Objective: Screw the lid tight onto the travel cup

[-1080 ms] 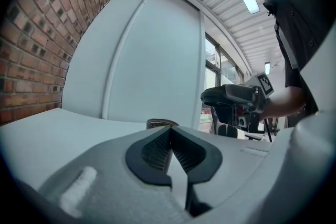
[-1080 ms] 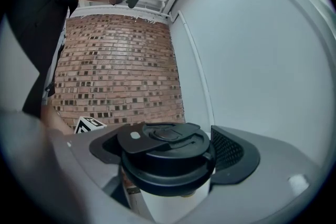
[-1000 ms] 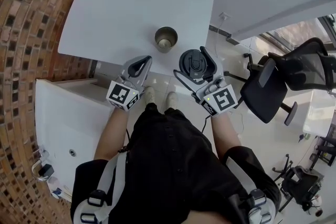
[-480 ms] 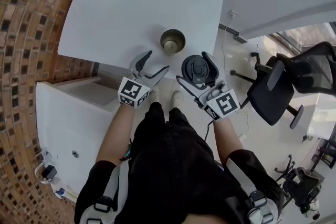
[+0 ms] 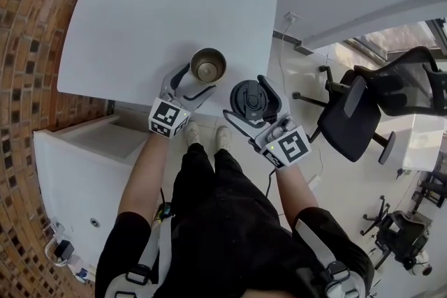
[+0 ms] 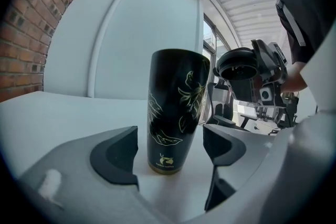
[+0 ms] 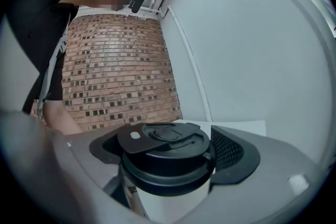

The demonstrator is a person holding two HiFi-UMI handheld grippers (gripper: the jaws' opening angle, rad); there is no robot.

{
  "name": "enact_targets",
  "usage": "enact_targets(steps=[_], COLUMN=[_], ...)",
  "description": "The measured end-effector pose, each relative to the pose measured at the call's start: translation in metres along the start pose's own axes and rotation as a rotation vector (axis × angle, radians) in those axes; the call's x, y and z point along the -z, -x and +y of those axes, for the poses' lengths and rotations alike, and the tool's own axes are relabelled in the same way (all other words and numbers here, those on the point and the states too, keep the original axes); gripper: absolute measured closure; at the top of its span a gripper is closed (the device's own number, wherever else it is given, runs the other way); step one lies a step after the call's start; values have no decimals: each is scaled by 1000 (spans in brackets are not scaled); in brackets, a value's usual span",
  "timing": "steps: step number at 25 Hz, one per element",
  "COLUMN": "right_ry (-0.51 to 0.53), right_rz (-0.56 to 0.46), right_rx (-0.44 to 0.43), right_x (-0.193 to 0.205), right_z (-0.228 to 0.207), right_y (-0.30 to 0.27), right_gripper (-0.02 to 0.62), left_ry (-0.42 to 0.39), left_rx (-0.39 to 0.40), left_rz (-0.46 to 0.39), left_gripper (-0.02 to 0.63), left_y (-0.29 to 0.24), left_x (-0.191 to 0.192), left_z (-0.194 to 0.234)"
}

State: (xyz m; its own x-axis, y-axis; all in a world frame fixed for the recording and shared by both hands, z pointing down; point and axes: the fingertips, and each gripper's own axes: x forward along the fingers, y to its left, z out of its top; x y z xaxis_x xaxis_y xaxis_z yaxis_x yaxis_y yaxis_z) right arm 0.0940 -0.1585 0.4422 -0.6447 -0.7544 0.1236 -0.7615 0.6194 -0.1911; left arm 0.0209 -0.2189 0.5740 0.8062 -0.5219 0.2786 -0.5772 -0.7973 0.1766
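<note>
Left gripper (image 5: 192,83), jaws just opening, straddles the travel cup (image 5: 208,65) untouched; right gripper (image 5: 253,102) clamps the lid (image 7: 168,150).

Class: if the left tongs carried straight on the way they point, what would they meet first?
The travel cup, upright between the left tongs, whose jaws have just been opening; apparently untouched.

Loads of bare table (image 5: 154,10) behind and to the left of the travel cup (image 5: 208,66), easy to pass through there. Tighter up front: left gripper (image 5: 194,80), jaws just swung open, straddling the cup with a slim gap on each side, pads not touching. Clear straight above the cup's open mouth. Just to its right, lid (image 5: 246,100) clamped in the right gripper (image 5: 250,102), near the table's front edge. Brick wall (image 5: 28,24) boxing in the left side, office chair (image 5: 356,115) well off to the right.
</note>
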Motion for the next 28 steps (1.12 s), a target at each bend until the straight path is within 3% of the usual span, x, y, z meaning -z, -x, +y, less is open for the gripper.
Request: enact_targets(steps=[5, 11, 16, 28], right_ry=[1, 17, 25, 126], right_rz=[8, 23, 21, -17], right_rx=[13, 30, 26, -18], right_x=[1, 6, 6, -20], right_z=[-2, -6, -7, -13], right_y=[5, 11, 6, -33], right_gripper=[118, 118, 118, 118], left_ry=[-35, -36, -72, -43], left_rx=[43, 47, 99, 137], left_rz=[42, 15, 8, 30], left_gripper=[207, 210, 212, 239], left_y=[-19, -27, -31, -33], left_x=[11, 7, 6, 8], left_z=[-3, -4, -3, -8])
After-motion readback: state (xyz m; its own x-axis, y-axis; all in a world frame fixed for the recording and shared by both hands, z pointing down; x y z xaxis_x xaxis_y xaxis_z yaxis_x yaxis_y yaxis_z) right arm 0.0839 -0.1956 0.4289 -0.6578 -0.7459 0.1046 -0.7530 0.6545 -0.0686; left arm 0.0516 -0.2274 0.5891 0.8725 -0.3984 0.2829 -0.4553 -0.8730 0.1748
